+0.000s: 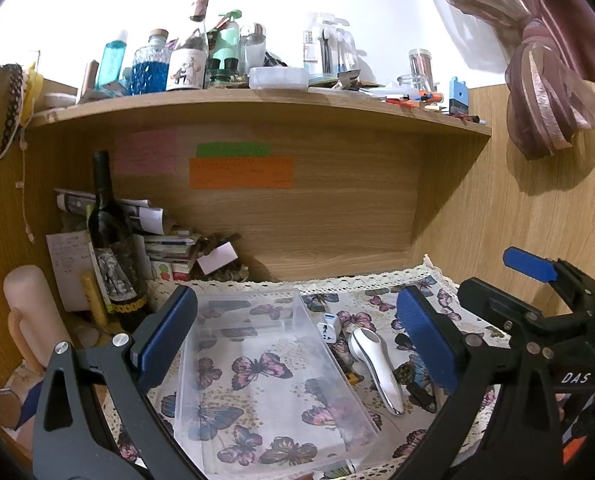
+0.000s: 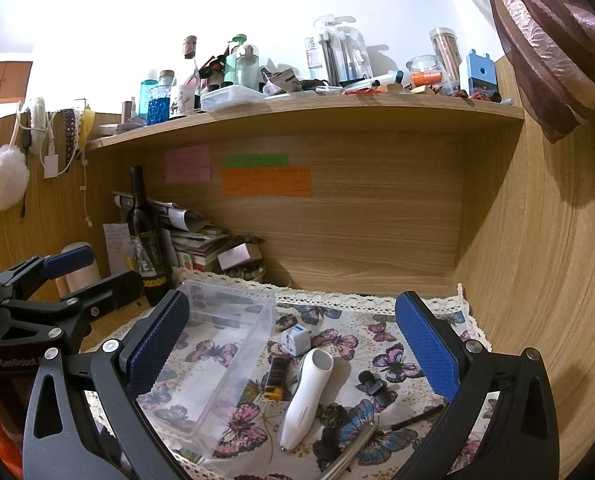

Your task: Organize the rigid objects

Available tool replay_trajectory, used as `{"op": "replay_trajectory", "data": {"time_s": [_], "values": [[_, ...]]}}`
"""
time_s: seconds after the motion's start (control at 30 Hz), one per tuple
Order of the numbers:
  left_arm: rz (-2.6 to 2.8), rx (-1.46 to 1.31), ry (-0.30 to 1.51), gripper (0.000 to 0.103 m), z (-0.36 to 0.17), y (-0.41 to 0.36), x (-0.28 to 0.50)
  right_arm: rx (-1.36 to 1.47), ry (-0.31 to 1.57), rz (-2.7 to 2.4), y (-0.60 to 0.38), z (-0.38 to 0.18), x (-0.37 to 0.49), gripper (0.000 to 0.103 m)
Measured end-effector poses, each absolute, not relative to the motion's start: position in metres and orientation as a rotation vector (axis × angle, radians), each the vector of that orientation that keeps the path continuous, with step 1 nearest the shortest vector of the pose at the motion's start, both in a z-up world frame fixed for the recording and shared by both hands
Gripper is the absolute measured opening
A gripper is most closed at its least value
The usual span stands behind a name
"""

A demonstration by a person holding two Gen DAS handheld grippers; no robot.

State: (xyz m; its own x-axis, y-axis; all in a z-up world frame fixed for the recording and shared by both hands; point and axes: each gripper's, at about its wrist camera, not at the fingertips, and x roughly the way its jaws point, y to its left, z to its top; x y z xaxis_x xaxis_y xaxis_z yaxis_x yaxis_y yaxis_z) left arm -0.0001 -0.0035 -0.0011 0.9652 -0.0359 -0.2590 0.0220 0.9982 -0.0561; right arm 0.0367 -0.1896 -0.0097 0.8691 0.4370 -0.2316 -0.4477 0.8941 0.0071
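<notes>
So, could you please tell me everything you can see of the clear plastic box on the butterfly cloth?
The clear plastic box is a long, rectangular, open-topped bin with see-through walls and a thicker rim. It looks rigid and empty; the butterfly cloth shows through its base. It sits flat and upright on the cloth, left of the white handheld device, apart from it. Neither gripper touches it.

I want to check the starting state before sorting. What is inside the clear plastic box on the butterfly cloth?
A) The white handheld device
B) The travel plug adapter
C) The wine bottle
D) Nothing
D: the clear plastic box shows only the butterfly cloth through its bottom, while the white handheld device and the plug adapter lie beside it.
</notes>
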Motion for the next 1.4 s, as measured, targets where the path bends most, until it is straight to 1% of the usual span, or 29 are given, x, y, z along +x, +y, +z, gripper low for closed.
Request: {"op": "replay_trajectory", "data": {"time_s": [0.37,0.43,0.47,0.53,0.6,0.73,0.8,0.93,1.0,1.1,1.13,1.27,1.33,1.4], "values": [[-0.052,-0.109,0.356,0.100,-0.014,0.021,0.019,-0.068,0.259,0.442,-0.184,-0.019,0.053,0.103],[-0.037,-0.109,0.374,0.093,-0.016,0.027,0.023,-0.072,0.277,0.440,-0.183,-0.022,0.059,0.103],[-0.028,-0.107,0.390,0.086,-0.017,0.030,0.025,-0.073,0.287,0.442,-0.182,-0.023,0.063,0.103],[-0.016,-0.108,0.439,0.083,-0.022,0.041,0.034,-0.075,0.310,0.450,-0.181,-0.026,0.070,0.101],[-0.003,-0.105,0.476,0.076,-0.027,0.050,0.040,-0.083,0.333,0.451,-0.178,-0.028,0.076,0.093],[0.033,-0.103,0.562,0.066,-0.038,0.073,0.055,-0.098,0.399,0.446,-0.174,-0.035,0.094,0.084],[0.044,-0.113,0.615,0.057,-0.046,0.087,0.063,-0.104,0.426,0.443,-0.173,-0.039,0.101,0.076],[0.065,-0.117,0.701,0.050,-0.059,0.105,0.074,-0.123,0.486,0.436,-0.170,-0.046,0.117,0.068],[0.062,-0.119,0.752,0.043,-0.065,0.114,0.082,-0.134,0.515,0.430,-0.167,-0.050,0.124,0.062],[0.037,-0.126,0.827,0.040,-0.071,0.121,0.091,-0.136,0.578,0.440,-0.166,-0.057,0.137,0.055],[0.030,-0.128,0.846,0.040,-0.073,0.121,0.094,-0.135,0.598,0.444,-0.166,-0.059,0.142,0.054],[-0.014,-0.117,0.925,0.033,-0.081,0.119,0.105,-0.138,0.660,0.441,-0.164,-0.066,0.158,0.049],[-0.045,-0.104,0.962,0.028,-0.084,0.116,0.110,-0.140,0.688,0.443,-0.162,-0.068,0.166,0.047],[-0.068,-0.108,0.987,0.022,-0.087,0.115,0.114,-0.146,0.719,0.444,-0.159,-0.072,0.175,0.047]]}}
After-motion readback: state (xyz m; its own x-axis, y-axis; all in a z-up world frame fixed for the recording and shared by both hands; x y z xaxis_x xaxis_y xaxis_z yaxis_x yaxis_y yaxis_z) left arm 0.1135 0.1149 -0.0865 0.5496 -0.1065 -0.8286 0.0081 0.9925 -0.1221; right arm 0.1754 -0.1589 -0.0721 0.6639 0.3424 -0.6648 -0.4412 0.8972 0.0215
